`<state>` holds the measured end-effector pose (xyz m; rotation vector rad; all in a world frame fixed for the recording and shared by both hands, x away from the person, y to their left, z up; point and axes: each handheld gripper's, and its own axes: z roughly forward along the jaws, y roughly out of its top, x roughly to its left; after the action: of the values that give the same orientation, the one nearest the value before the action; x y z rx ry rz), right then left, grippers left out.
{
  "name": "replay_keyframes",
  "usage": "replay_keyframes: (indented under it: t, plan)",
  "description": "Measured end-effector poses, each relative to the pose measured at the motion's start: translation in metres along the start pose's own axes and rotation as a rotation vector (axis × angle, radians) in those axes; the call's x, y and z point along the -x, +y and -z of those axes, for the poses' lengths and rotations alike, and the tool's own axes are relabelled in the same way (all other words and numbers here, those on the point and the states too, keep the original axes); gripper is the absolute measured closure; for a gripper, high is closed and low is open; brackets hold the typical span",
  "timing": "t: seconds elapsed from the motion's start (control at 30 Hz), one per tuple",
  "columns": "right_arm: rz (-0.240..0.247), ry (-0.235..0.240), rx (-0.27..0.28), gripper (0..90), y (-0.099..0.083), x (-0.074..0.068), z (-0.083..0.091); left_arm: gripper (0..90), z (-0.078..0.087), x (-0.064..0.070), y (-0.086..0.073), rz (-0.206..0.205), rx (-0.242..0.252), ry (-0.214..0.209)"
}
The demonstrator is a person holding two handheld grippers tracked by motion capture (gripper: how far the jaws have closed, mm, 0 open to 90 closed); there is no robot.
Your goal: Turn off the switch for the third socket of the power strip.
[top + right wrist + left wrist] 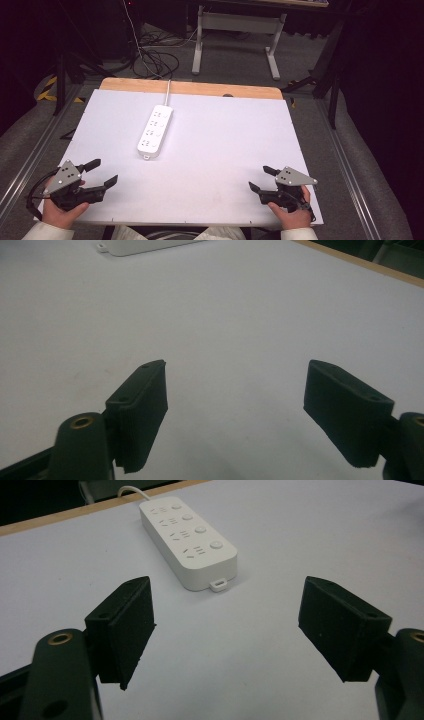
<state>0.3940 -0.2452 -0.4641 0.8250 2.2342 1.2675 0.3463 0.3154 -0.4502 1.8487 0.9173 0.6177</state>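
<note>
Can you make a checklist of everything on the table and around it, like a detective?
Surface: white table, wooden strip at its far edge.
Job's things: white power strip lying flat, nothing plugged in.
Clutter: nothing seen.
Grippers: left gripper open, empty; right gripper open, empty; both near the front corners.
Cables: power strip's white cord runs off the far edge; black cables on the floor.
Surroundings: grey floor, white desk legs behind.
</note>
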Motion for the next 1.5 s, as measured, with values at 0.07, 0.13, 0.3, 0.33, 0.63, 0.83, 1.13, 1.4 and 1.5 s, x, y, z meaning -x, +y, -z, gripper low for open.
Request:
replay_keyframes:
  t: [0.07, 0.13, 0.3, 0.33, 0.63, 0.83, 1.13, 1.4, 1.5]
  plan:
    - [0.001, -0.004, 0.001, 25.8, 0.000, 0.000, 0.000, 22.4, 0.000, 0.000, 0.001, 0.000, -0.002, -0.006]
    - [-0.001, -0.003, 0.002, 25.8, 0.000, 0.000, 0.001, 22.0, 0.001, 0.000, 0.001, 0.017, -0.001, -0.019]
    - [0.001, -0.001, -0.001, 25.8, 0.000, 0.000, 0.000, 22.2, 0.000, 0.000, 0.002, 0.027, -0.007, -0.030]
    - [0.002, -0.002, 0.000, 25.8, 0.000, 0.000, 0.000, 22.7, 0.000, 0.000, 0.002, 0.022, -0.010, -0.027]
    - [0.019, -0.006, -0.001, 27.6, 0.000, -0.002, -0.001, 24.9, 0.002, 0.002, 0.003, -0.012, -0.010, 0.009]
    - [0.022, -0.020, 0.017, 28.7, 0.000, -0.003, 0.000, 24.7, 0.001, 0.001, 0.004, -0.006, -0.019, 0.008]
    - [-0.010, -0.029, 0.038, 37.6, -0.001, -0.001, 0.003, 24.5, -0.003, 0.002, 0.014, -0.002, -0.044, 0.020]
    - [-0.028, 0.022, 0.034, 41.4, -0.003, 0.001, 0.000, 24.6, -0.009, 0.002, 0.026, 0.015, -0.059, 0.004]
    - [-0.027, 0.021, 0.026, 41.0, -0.002, 0.001, 0.000, 26.2, -0.011, 0.001, 0.031, 0.020, -0.057, -0.001]
